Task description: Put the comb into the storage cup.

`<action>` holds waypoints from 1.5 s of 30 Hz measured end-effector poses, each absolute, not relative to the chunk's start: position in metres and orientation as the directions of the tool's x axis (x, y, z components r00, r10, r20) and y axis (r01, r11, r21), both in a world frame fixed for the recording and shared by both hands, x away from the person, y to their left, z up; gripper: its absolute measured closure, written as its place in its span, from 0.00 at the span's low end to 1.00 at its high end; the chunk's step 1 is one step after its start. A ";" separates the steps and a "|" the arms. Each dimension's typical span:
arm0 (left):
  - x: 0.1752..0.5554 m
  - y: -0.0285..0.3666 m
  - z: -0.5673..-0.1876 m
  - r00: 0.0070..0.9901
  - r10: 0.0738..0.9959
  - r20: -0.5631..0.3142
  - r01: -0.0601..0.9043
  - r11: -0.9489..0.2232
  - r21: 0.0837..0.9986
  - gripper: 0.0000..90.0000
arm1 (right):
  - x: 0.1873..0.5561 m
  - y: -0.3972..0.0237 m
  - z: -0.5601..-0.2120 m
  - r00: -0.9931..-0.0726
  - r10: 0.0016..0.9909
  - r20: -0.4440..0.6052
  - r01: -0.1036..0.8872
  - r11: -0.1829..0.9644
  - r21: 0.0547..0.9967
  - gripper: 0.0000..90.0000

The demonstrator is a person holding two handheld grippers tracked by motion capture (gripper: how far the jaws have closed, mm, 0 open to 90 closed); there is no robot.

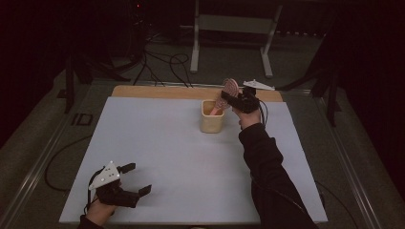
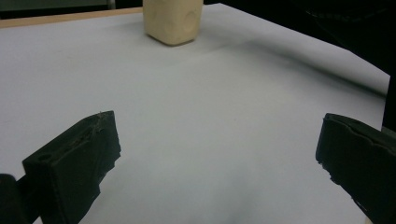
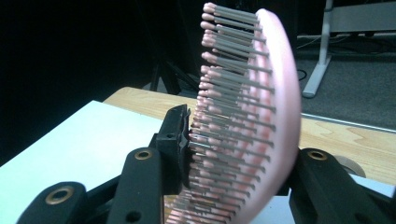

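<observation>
A pink hairbrush (image 1: 230, 87) leans out of a cream cup (image 1: 212, 119) near the table's far edge, handle down in the cup and head up. My right gripper (image 1: 235, 98) is shut on the brush head. In the right gripper view one pad presses the bristle tips and the other sits against the smooth back of the hairbrush (image 3: 273, 116), with the right gripper (image 3: 243, 154) around it. My left gripper (image 1: 137, 178) rests open at the near left corner of the table with nothing between its jaws. The left gripper view looks across its open jaws (image 2: 219, 130) toward the cup (image 2: 173, 21).
A white sheet (image 1: 167, 152) covers the table, with a wooden strip (image 1: 153, 91) along the far edge. Beyond it, a metal frame (image 1: 234, 28) and loose cables (image 1: 157, 62) lie on the floor. The person's right sleeve (image 1: 267, 171) crosses the near right part of the table.
</observation>
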State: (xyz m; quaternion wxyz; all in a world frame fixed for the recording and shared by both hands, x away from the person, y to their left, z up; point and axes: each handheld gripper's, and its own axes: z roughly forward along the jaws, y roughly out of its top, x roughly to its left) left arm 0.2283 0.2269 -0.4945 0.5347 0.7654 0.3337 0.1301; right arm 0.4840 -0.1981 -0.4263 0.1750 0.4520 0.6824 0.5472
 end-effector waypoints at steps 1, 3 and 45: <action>0.228 0.227 -0.494 0.744 0.649 -0.158 0.372 -0.206 0.905 0.00 | 0.484 -0.198 -0.426 -0.529 0.809 0.256 0.424 -0.009 0.905 0.66; 0.228 0.227 -0.494 0.744 0.649 -0.159 0.372 -0.205 0.905 0.00 | 0.483 -0.197 -0.425 -0.532 0.812 0.241 0.420 0.005 0.908 0.66; 0.227 0.227 -0.493 0.741 0.656 -0.148 0.370 -0.213 0.904 0.00 | 0.469 -0.211 -0.415 -0.621 0.772 0.135 0.417 0.179 0.891 0.09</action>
